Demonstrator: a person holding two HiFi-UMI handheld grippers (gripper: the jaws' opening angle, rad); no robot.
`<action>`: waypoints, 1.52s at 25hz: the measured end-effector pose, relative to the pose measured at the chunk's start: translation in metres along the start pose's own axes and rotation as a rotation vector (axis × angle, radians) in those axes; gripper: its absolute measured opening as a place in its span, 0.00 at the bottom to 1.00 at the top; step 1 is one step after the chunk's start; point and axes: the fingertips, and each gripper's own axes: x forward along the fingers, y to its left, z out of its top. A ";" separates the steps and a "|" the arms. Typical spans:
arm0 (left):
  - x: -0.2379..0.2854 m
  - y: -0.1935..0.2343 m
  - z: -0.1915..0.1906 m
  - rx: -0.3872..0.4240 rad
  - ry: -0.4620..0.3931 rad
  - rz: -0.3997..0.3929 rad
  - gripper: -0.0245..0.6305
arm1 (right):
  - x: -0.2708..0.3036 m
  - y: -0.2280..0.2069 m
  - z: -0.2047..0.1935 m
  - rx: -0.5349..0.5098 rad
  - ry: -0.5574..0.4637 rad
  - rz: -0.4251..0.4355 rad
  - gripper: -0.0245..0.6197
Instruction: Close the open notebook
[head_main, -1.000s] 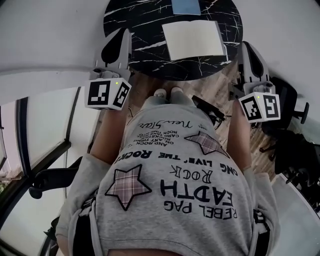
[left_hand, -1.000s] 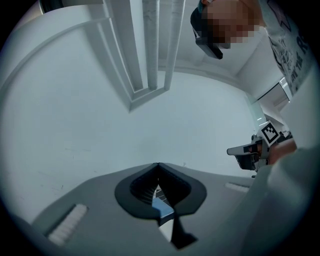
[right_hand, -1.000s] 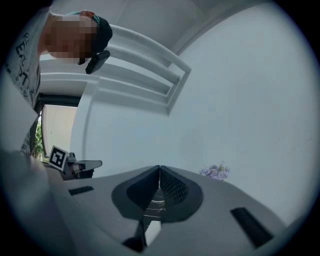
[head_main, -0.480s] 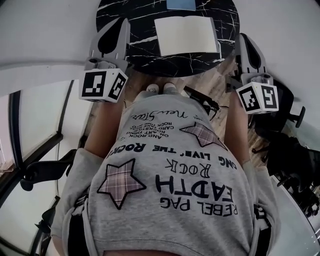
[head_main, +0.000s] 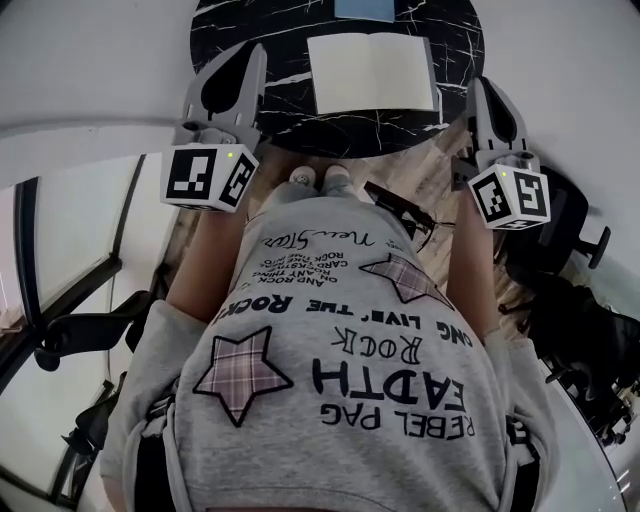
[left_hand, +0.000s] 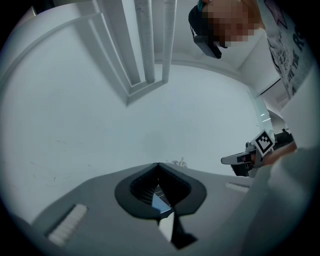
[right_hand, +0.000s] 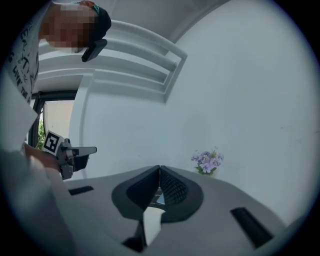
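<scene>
The open notebook (head_main: 372, 72) lies flat with blank white pages up on the round black marble table (head_main: 280, 100), in the head view's top centre. My left gripper (head_main: 257, 52) is held level at the table's left edge, to the left of the notebook and apart from it. At the table's right edge my right gripper (head_main: 484, 88) hangs just right of the notebook, also not touching it. In both gripper views the jaws meet at the tips with nothing gripped: left gripper (left_hand: 159, 164), right gripper (right_hand: 160, 167). A sliver of the white page (left_hand: 167, 227) shows under the jaws.
A blue pad (head_main: 365, 8) lies on the table beyond the notebook. Black office chairs (head_main: 565, 235) crowd the right side. Window frames (head_main: 60, 300) run along the left. A white wall stands ahead, with small purple flowers (right_hand: 207, 161) against it. The person's shoes (head_main: 320, 180) stand by the table.
Both grippers have sunk and moved slightly forward along the table's sides. The notebook lies open as before.
</scene>
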 end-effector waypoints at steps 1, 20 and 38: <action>0.000 -0.001 -0.001 0.001 0.006 0.001 0.05 | 0.000 -0.006 -0.009 0.002 0.018 -0.009 0.06; -0.013 -0.005 -0.029 0.000 0.075 0.016 0.05 | 0.022 -0.078 -0.208 0.090 0.420 -0.070 0.06; -0.022 -0.001 -0.042 0.034 0.125 0.068 0.05 | 0.027 -0.096 -0.338 0.150 0.747 -0.043 0.34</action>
